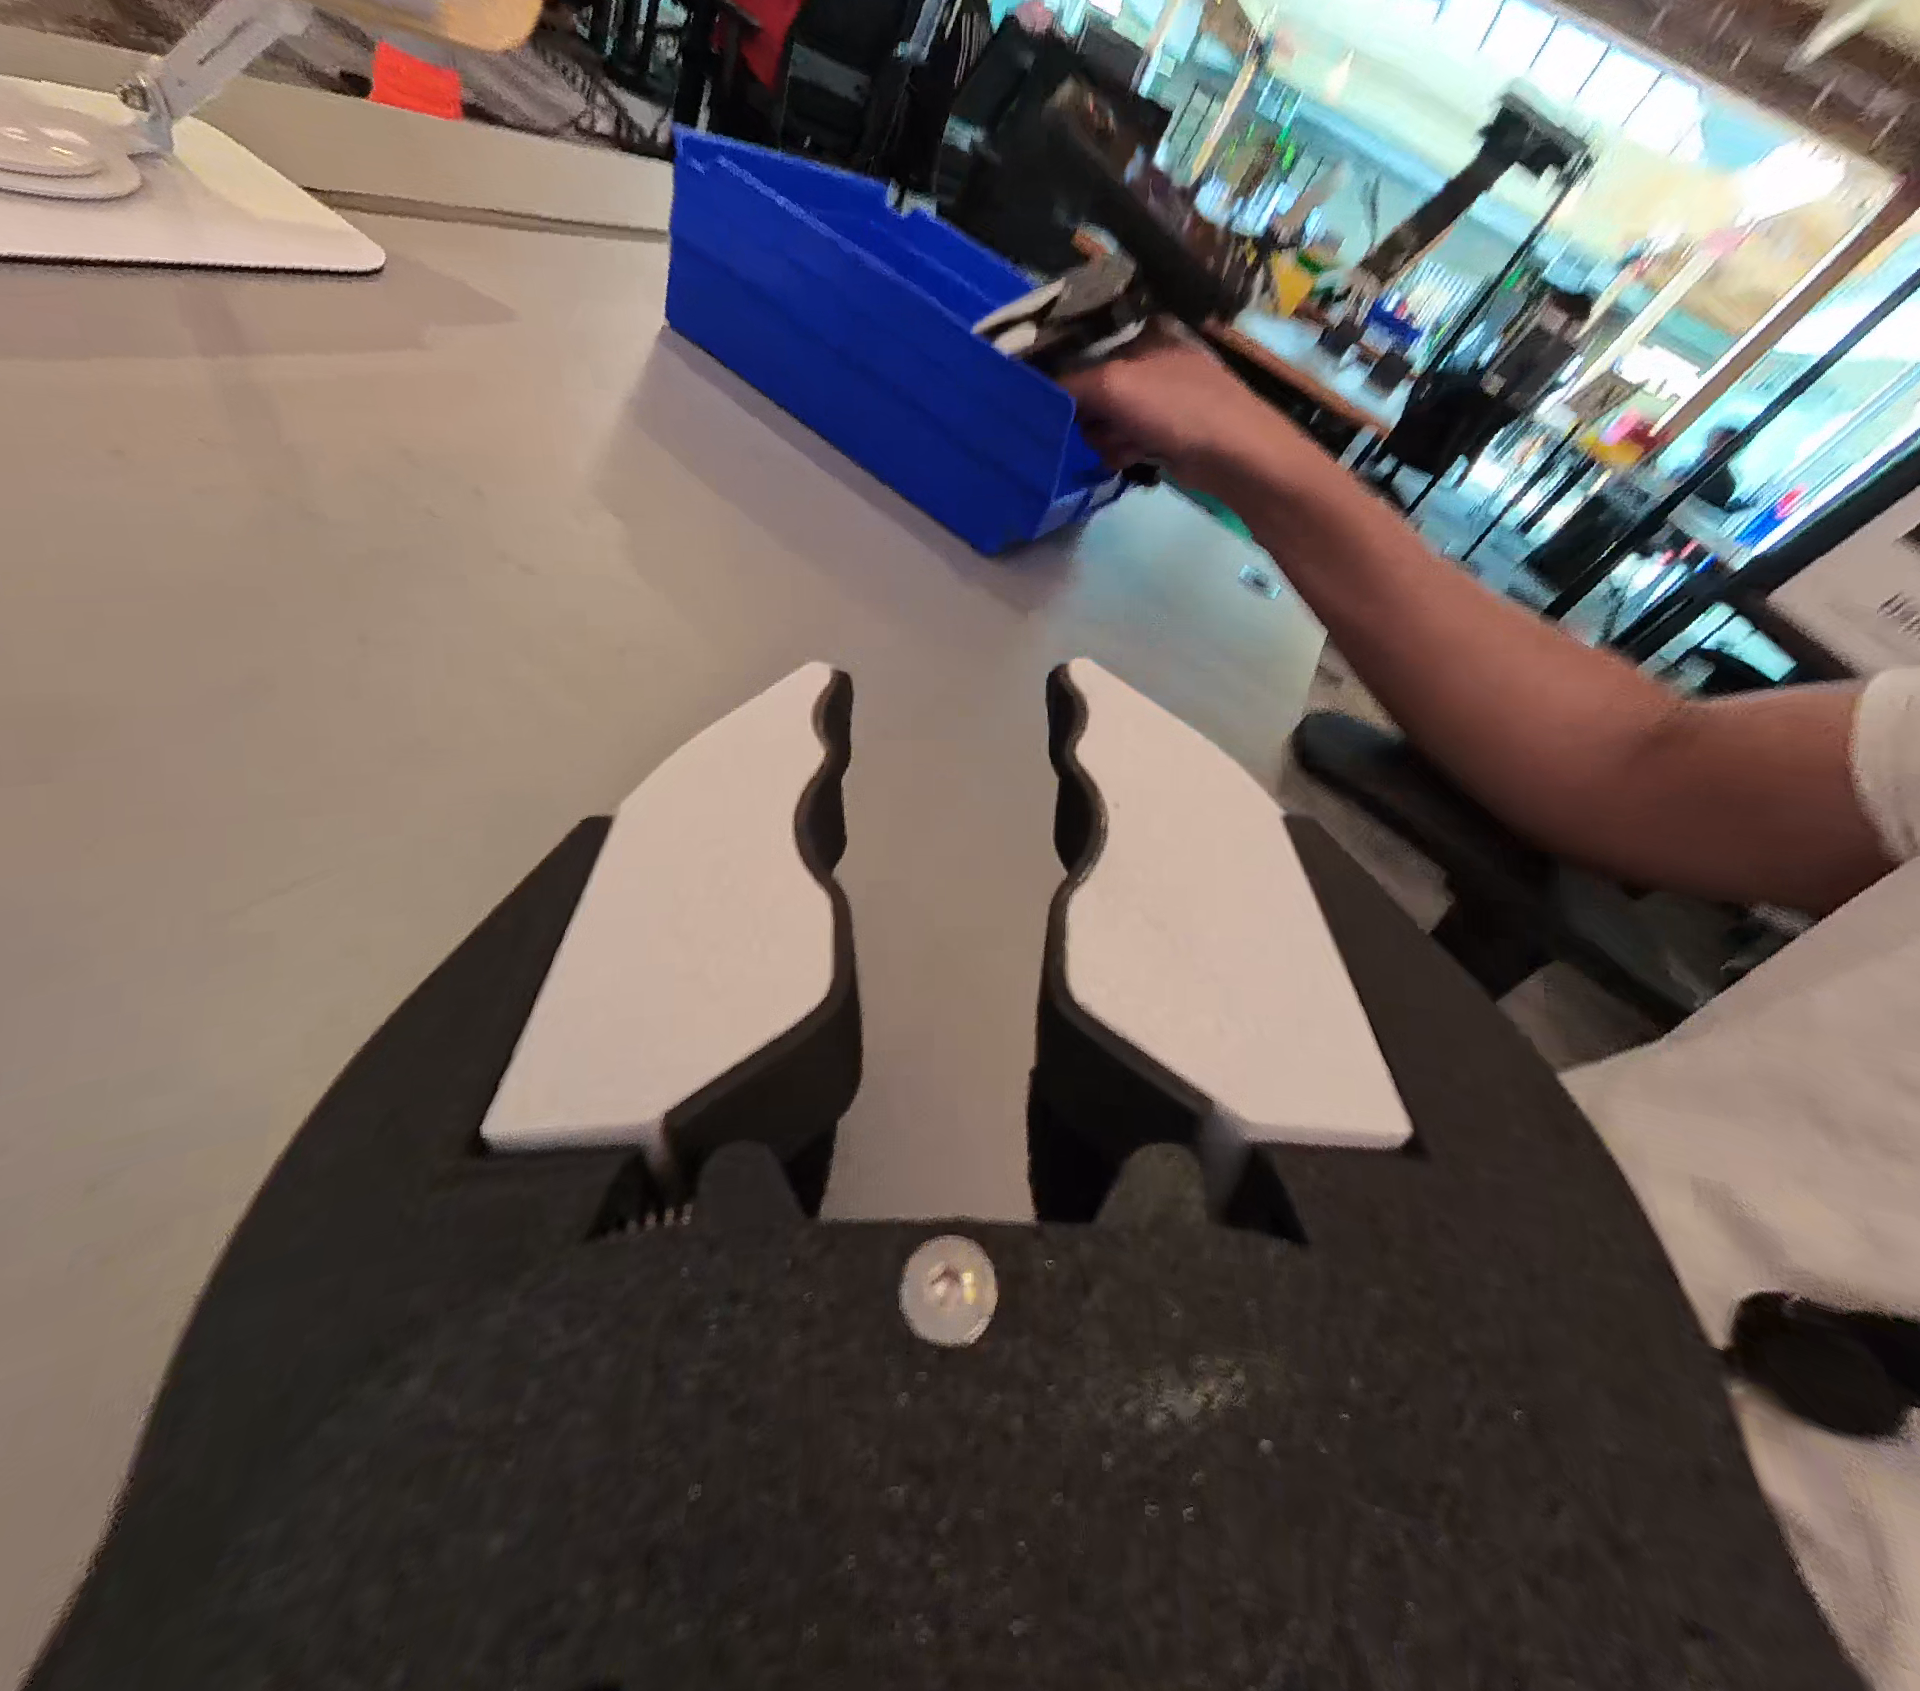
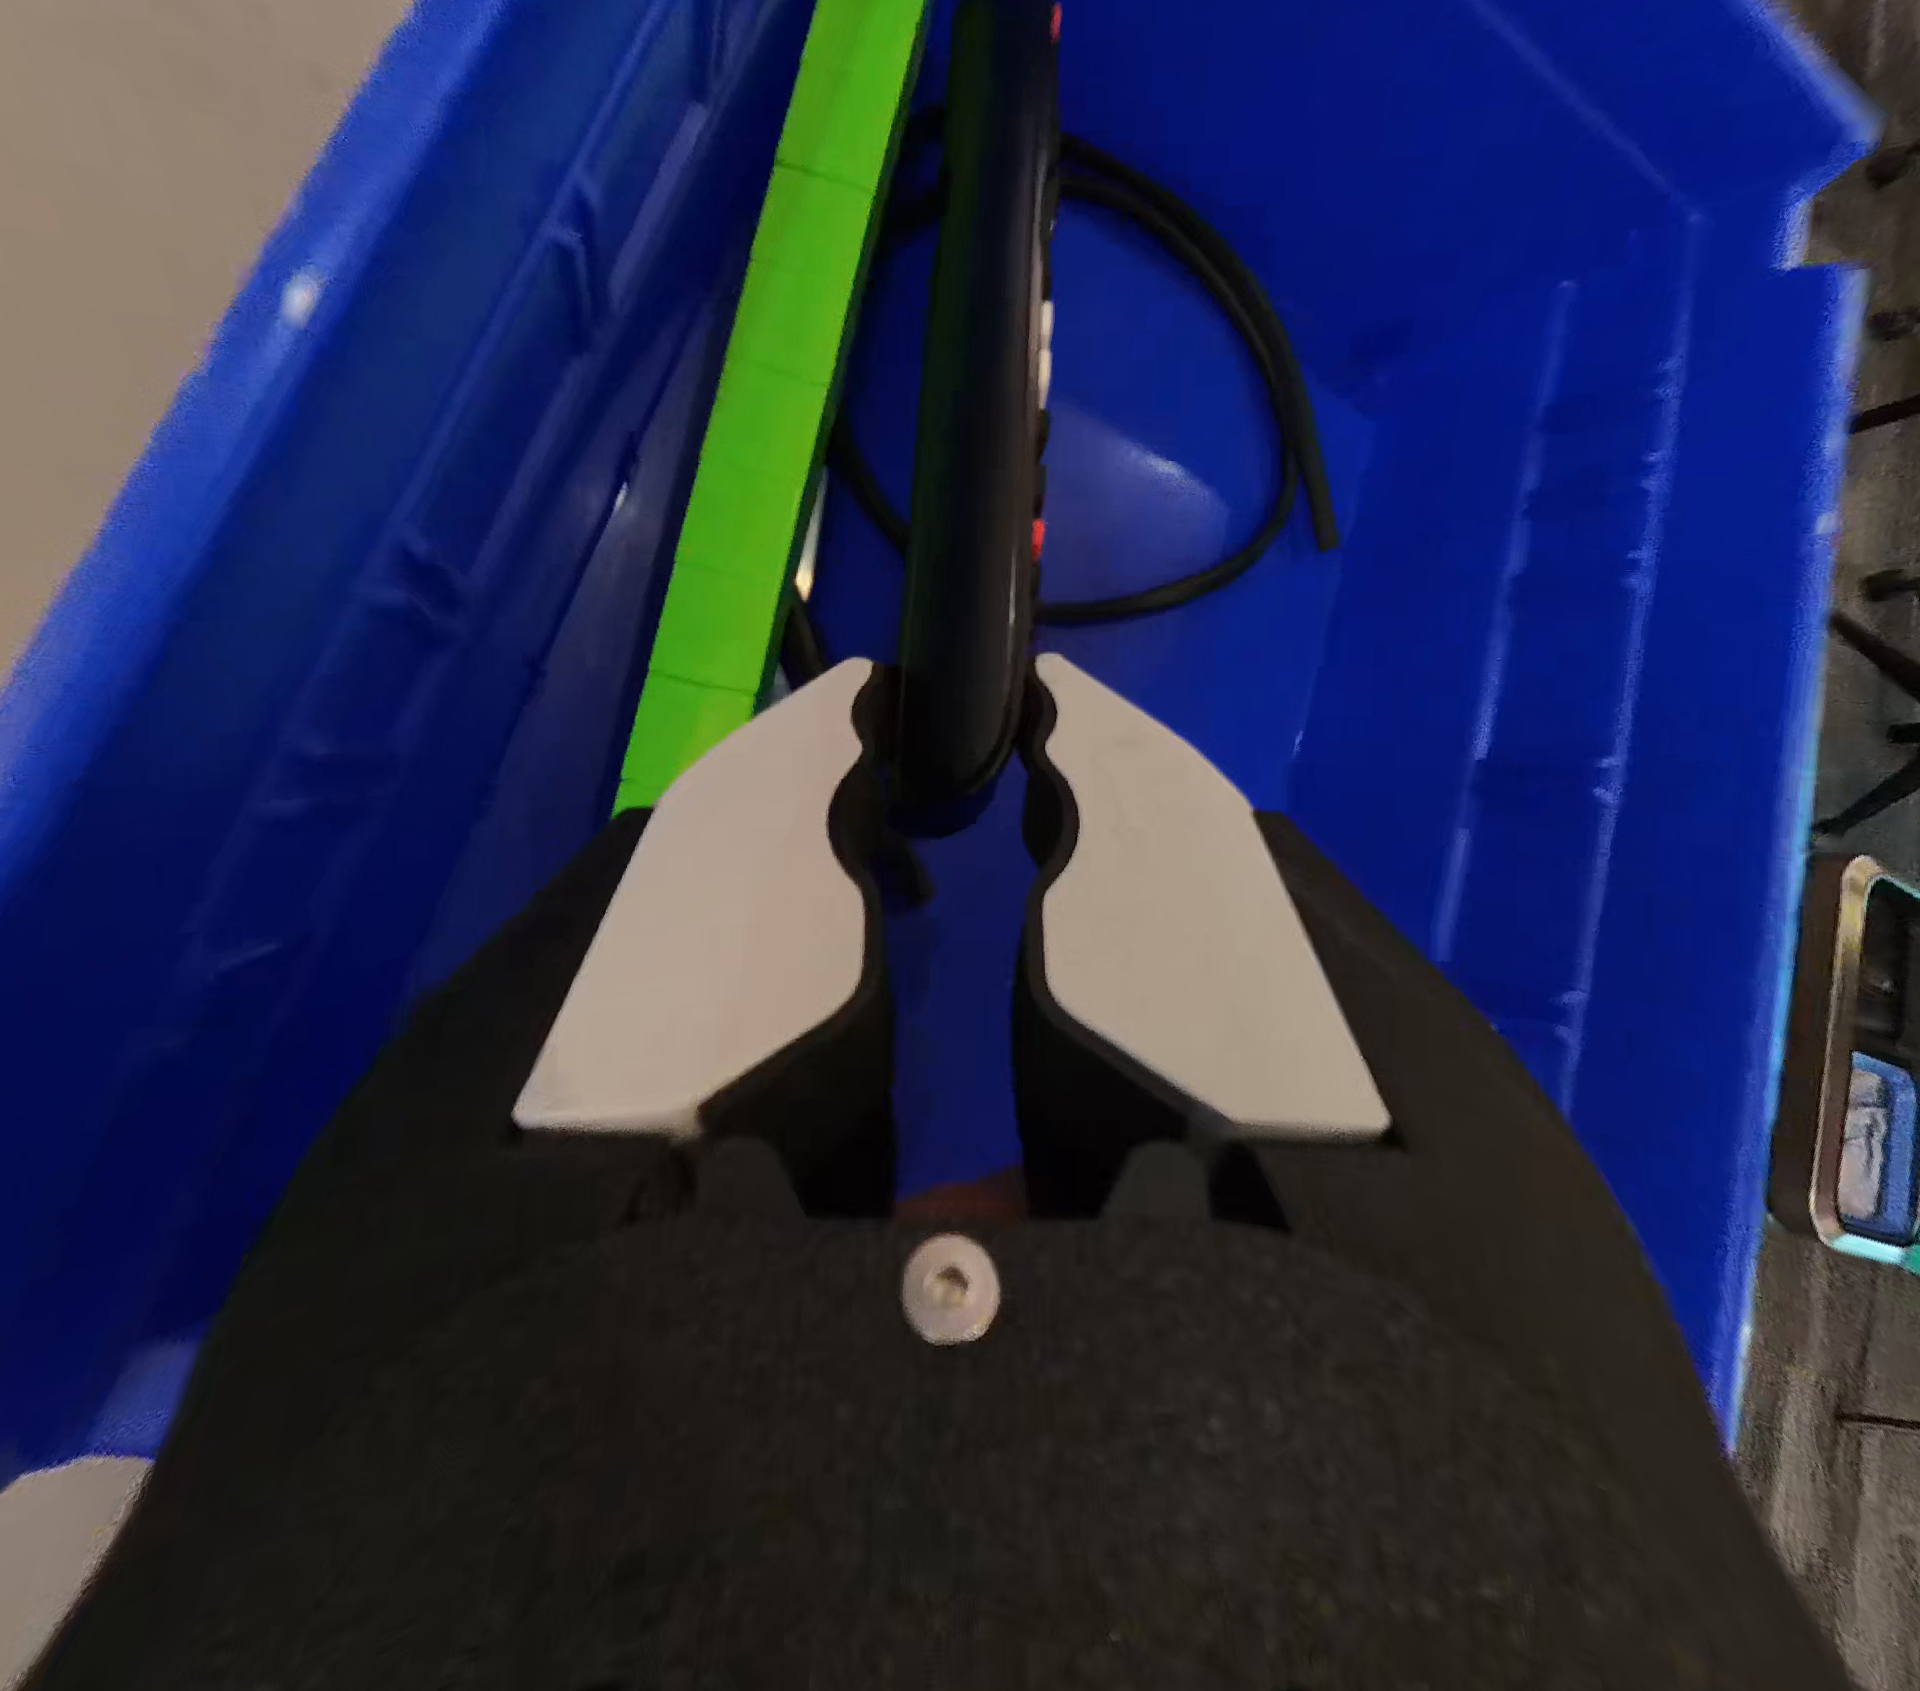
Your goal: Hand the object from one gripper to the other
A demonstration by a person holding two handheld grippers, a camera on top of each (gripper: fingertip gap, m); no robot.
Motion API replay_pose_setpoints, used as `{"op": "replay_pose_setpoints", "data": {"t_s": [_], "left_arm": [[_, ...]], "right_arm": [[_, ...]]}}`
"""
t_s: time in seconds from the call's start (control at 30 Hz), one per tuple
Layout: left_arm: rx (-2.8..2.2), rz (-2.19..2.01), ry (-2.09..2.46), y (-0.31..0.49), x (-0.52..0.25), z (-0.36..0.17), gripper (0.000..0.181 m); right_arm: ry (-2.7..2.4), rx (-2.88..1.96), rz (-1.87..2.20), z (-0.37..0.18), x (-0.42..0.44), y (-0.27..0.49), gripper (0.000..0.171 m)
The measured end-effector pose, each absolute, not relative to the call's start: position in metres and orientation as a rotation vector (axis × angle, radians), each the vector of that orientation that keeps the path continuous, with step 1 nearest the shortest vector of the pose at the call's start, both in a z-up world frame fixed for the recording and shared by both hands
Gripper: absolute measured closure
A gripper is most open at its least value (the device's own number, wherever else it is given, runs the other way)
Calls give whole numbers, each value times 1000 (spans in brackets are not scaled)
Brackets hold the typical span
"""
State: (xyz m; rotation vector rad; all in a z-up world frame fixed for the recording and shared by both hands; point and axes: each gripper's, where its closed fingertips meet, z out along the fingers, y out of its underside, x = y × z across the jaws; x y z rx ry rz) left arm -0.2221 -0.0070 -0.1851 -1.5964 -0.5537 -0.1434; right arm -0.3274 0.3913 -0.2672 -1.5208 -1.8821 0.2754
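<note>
Right tool (image 2: 951,732) reaches down into the blue bin (image 2: 1403,498) and pinches the near end of a slim black remote (image 2: 987,353) — the remote stands on its edge, with small red and pale buttons showing along its right side. Just left of it, a bright green bar (image 2: 790,353) made of joined blocks leans along the bin's left wall. A thin black cable (image 2: 1226,353) loops over the bin floor behind and to the right of the remote. No writing on any of these can be read.

Left tool (image 1: 948,685) hovers over the grey table (image 1: 312,550), its fingers spread with nothing between them. From this view the bin (image 1: 831,311) sits farther along the table, and a bare forearm (image 1: 1455,654) stretches to it, the hand (image 1: 1153,405) gripping the other tool (image 1: 1049,316) at the bin's rim — blurred, so its fingers are hard to make out there. A white stand (image 1: 187,114) rests at the table's far left corner.
</note>
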Motion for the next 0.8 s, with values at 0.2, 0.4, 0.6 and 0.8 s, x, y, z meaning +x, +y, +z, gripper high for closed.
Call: {"op": "replay_pose_setpoints", "data": {"t_s": [0.2,0.4,0.6,0.8], "left_arm": [[-1909,38,-472,4,-216,-230,141],[-2069,112,-446,5,-212,-253,138],[-2024,88,-354,0,-207,-232,132],[-2083,307,-302,-91,-249,-193,114]], "right_arm": [[-2026,-1630,245,-288,-318,390,147],[-2142,-1757,333,-296,-313,379,132],[-2029,-1712,408,-254,-307,382,126],[-1930,-1342,872,-165,-273,300,124]]}}
